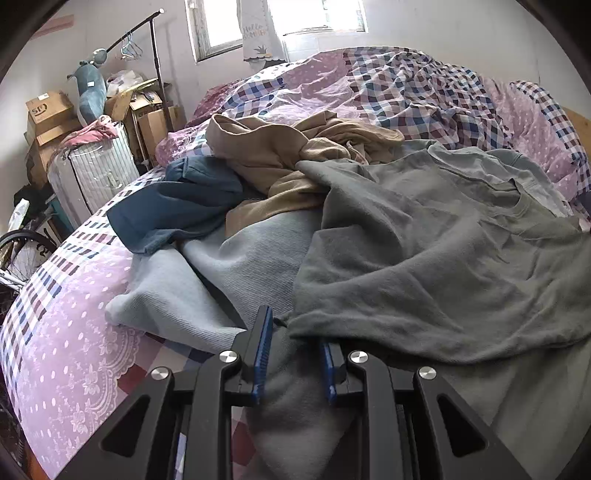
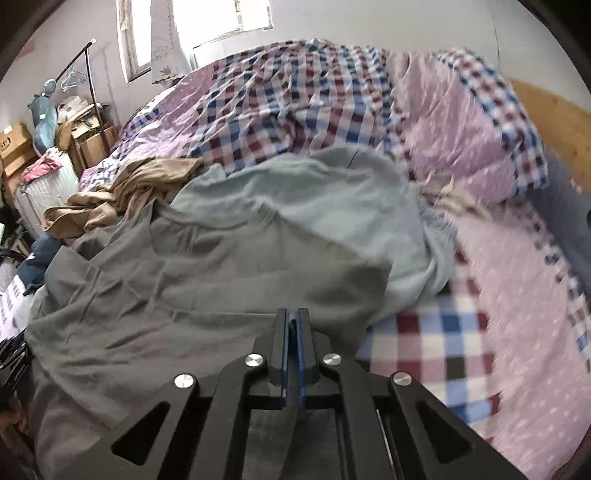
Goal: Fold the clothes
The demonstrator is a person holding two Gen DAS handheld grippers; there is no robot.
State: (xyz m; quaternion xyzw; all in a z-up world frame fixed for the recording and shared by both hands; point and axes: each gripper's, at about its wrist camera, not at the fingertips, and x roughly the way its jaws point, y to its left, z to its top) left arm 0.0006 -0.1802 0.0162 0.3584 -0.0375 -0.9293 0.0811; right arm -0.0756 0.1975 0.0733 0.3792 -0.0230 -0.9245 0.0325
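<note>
Near: right gripper (image 2: 293,317) w/ its blue pads pressed together, clamped on the near hem of the grey T-shirt (image 2: 207,280); a thin fold of cloth shows between the pads. Left gripper (image 1: 293,332) has its pads apart; the shirt's hem drapes over the right pad, pale cloth lies in the gap, & I can't tell if anything is pinched.

The grey T-shirt lies spread on the bed (image 1: 74,343), neck hole toward the far right in the left wrist view, creased but mostly flat. Under it & sticking out to the left is a light blue-grey garment (image 1: 207,280); the right wrist view shows more pale cloth beyond the shirt's far edge.

Mid: dark blue garment (image 1: 173,206) crumpled left of the pile, touching a tan garment (image 1: 273,155) bunched behind it.

Far: rumpled checked & pink dotted quilt (image 1: 388,85) heaped across the back of the bed. Off the bed's left side: striped storage bag (image 1: 99,173), cardboard boxes (image 1: 48,110), a plush toy (image 1: 90,92), a clothes rack (image 1: 153,48) w/ hangers. Window (image 1: 221,26) in the back wall.
</note>
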